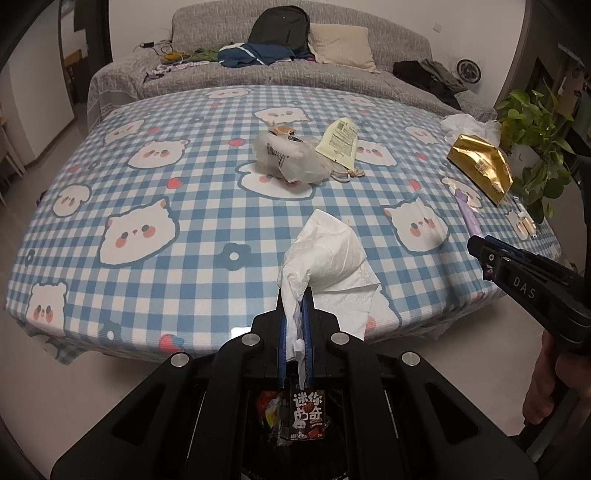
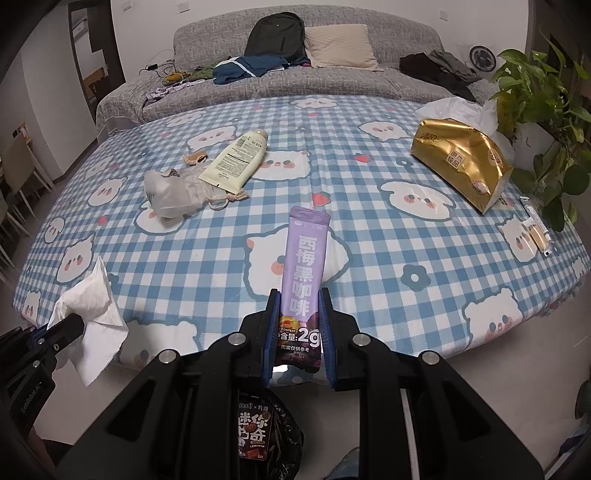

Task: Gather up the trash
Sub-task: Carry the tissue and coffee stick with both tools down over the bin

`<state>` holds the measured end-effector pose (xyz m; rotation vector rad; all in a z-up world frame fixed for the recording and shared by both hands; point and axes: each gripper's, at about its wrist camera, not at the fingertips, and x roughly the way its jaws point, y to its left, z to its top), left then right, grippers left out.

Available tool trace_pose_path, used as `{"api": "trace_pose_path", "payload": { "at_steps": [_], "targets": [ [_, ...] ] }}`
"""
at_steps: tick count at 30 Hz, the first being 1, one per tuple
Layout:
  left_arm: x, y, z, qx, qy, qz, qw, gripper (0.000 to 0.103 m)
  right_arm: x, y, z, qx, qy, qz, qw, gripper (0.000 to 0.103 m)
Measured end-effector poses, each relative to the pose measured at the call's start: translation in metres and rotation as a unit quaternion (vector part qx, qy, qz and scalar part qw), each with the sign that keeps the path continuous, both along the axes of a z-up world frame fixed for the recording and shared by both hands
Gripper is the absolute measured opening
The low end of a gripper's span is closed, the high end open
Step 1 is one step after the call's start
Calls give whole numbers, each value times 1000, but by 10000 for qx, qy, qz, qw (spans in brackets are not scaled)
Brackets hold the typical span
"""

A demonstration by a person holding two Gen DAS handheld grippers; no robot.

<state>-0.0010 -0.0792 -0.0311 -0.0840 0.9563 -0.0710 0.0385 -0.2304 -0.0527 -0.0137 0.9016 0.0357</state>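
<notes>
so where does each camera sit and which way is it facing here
Left wrist: sits on the left tongs, looking forward and down over the checked table toward the sofa; its tongs hold a white tissue, and the right tongs and a hand show at right.
Right wrist: sits on the right tongs, facing likewise; they grip a purple sachet, left tongs at left.
Shared: table, sofa, gold pack, cream tube.

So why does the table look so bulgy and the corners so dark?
Left wrist view: a fisheye lens bows the checked tablecloth into a dome and blacks out the corners; glare sits at its near edge. Right wrist view: same bowing, and the purple sachet stays sharp.
</notes>
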Motion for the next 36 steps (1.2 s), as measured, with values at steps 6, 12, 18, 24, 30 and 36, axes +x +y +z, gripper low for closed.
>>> {"api": "trace_pose_path", "payload": {
  "at_steps": [6,12,18,24,30,36],
  "targets": [
    [-14,1,1,-21,-20,11,10000,6,-16,4,3,-6,-45,47,10000,20],
    [-26,0,1,-37,-26,21,10000,6,-29,5,6,-15,-81,84,9999,20],
    [-37,0,0,-43,-26,31,10000,6,-44,5,6,-30,-109,93,9999,20],
    [-56,2,-6,-64,11,36,10000,6,-62,3,0,-110,-103,90,9998,20],
    [-74,1,-12,-116,60,57,9999,6,-78,1,-1,-99,-125,58,9999,20],
    [-95,0,-15,-201,45,53,9998,6,-99,2,-3,-56,-166,86,9998,20]
  ]
}}
